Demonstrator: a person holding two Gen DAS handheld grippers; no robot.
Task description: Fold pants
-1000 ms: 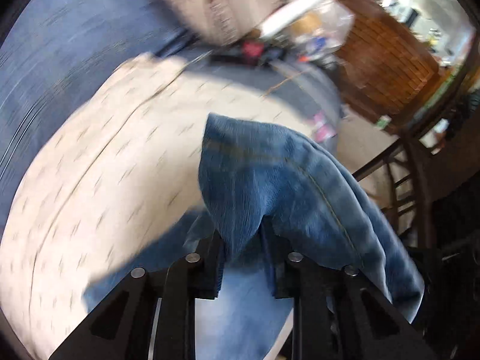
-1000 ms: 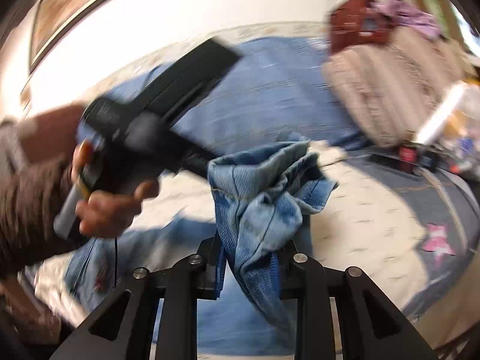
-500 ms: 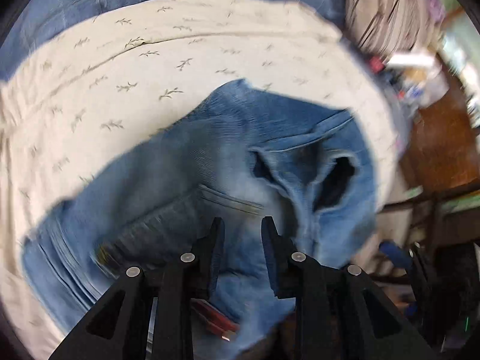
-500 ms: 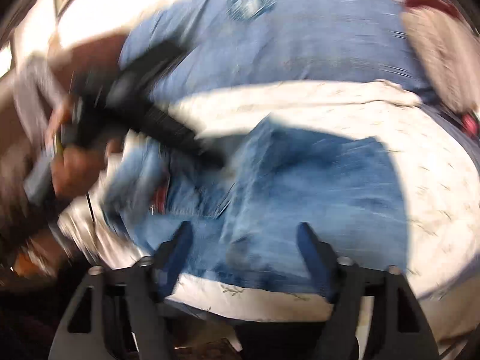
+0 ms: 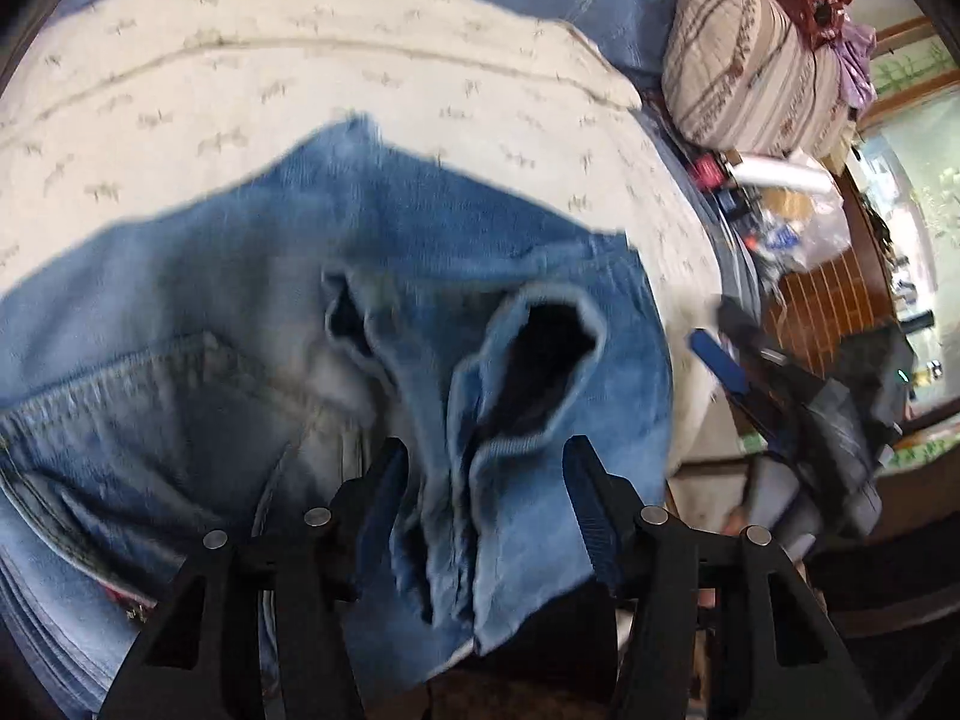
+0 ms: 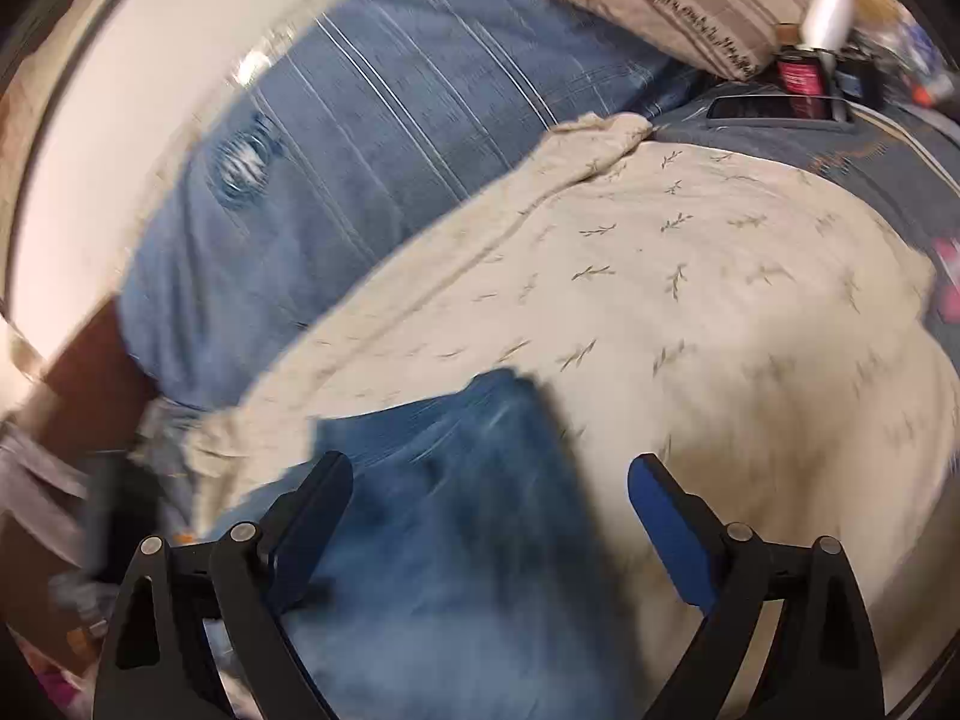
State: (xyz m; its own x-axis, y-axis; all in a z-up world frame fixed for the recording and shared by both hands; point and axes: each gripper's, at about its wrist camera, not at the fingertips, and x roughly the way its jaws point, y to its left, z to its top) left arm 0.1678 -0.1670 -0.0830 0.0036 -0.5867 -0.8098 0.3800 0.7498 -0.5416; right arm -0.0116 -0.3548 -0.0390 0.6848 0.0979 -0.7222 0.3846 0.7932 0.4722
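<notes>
1. The jeans are lying folded on the cream sheet, their near edge cut off.
2. The left gripper has just been opening; hems are sitting loose between its jaws.
3. The right gripper is standing wide over blurred denim, gripping nothing.
</notes>
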